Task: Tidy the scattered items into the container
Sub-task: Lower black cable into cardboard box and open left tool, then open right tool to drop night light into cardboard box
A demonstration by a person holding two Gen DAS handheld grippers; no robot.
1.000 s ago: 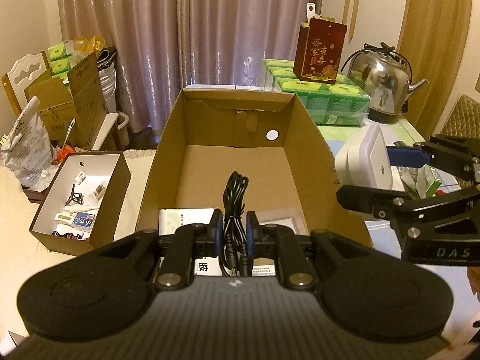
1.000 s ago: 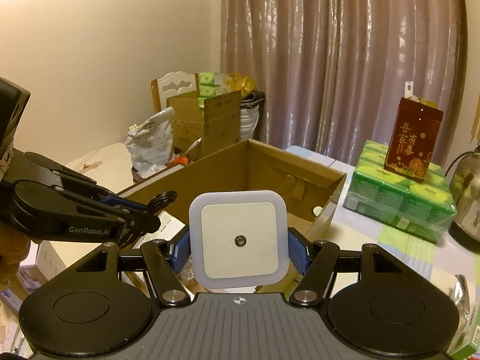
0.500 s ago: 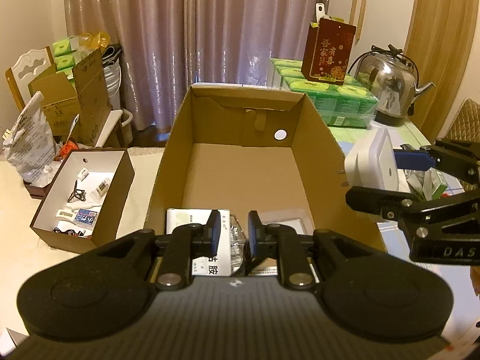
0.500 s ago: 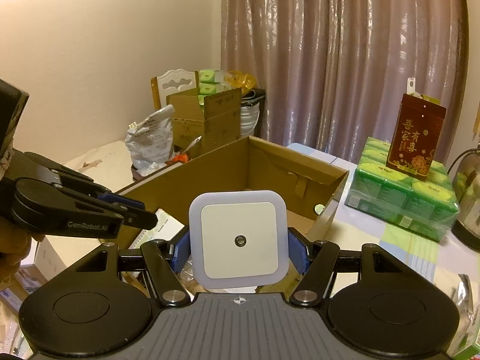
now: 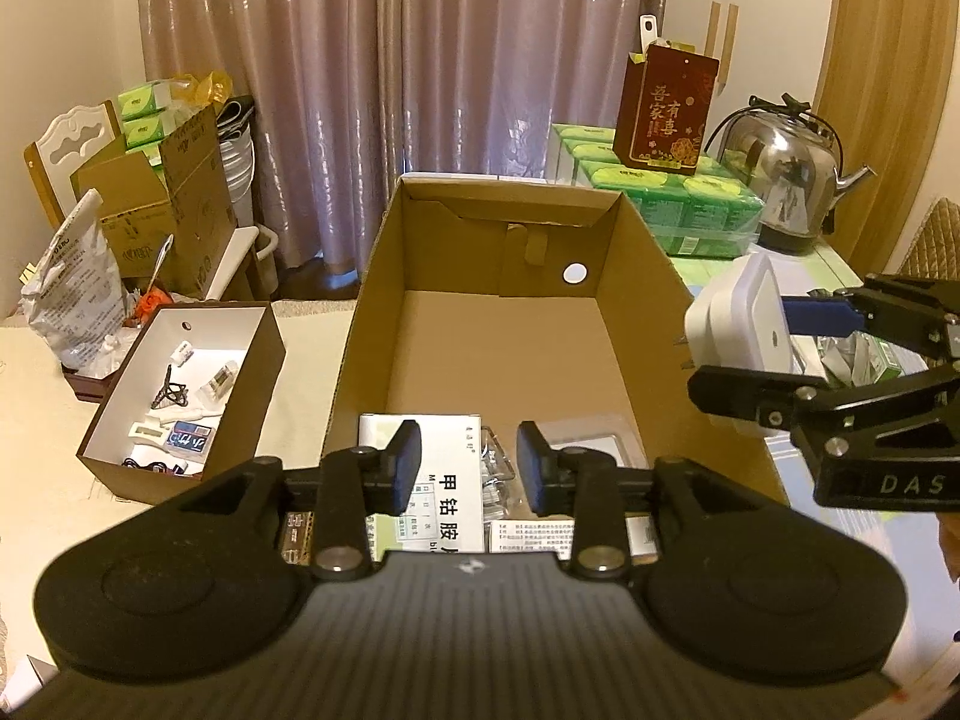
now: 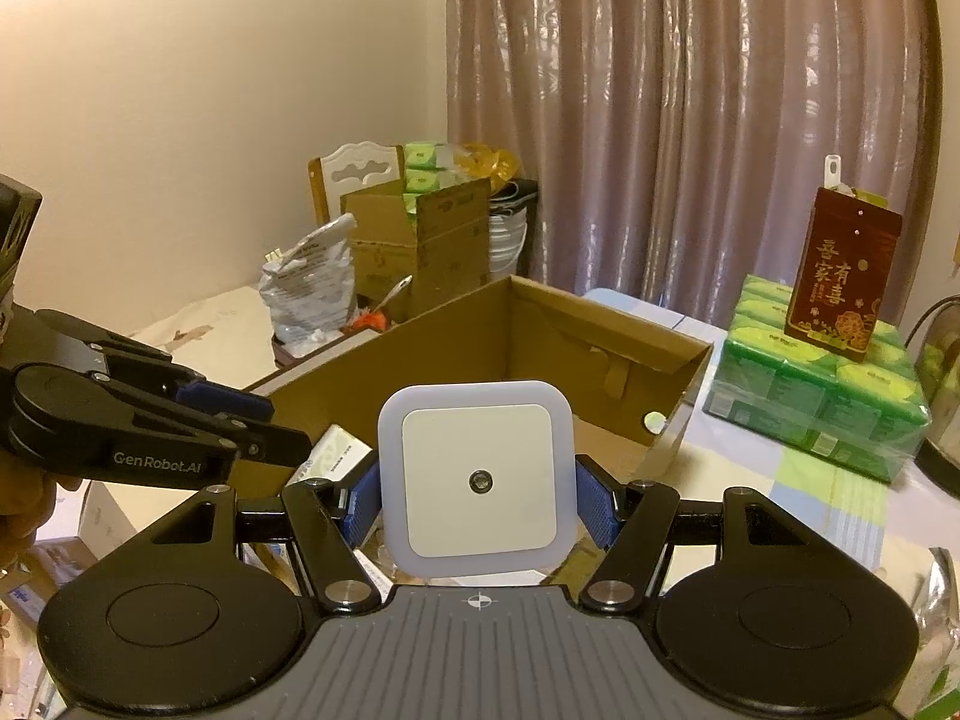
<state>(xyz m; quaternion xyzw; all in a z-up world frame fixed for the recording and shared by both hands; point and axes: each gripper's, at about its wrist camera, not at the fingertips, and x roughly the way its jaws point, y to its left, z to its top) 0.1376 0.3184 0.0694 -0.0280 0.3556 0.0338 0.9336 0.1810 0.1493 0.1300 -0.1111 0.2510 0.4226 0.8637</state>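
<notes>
A: What's the biggest thing here?
B: The box [image 5: 504, 324], an open brown carton in the middle of the table [image 5: 306, 360]. Its far half is bare cardboard floor; papers [image 5: 444, 480] and a clear wrapper lie at the near end.

A: And the left claw [image 5: 468, 465]?
B: It hangs over the near end of the box, pads [image 5: 403, 462] apart with nothing between them. The papers show through the gap, lower down, not touching.

A: The right claw [image 6: 480, 501]?
B: Clamped on the night light [image 6: 477, 477], a white square plug-in unit with a small sensor at its centre. A blue pad [image 6: 591, 504] presses each side edge, and the flat face turns toward the camera.

A: Where is the light relative to the box?
B: In the left view the light [image 5: 741, 315] sits just outside the right wall, above rim height, held in the air.

A: Anything smaller nearby?
B: A small white-lined tray [image 5: 180, 384] of bits left of the box, and a kettle [image 5: 786, 174] beyond green tissue packs [image 5: 672, 204].
</notes>
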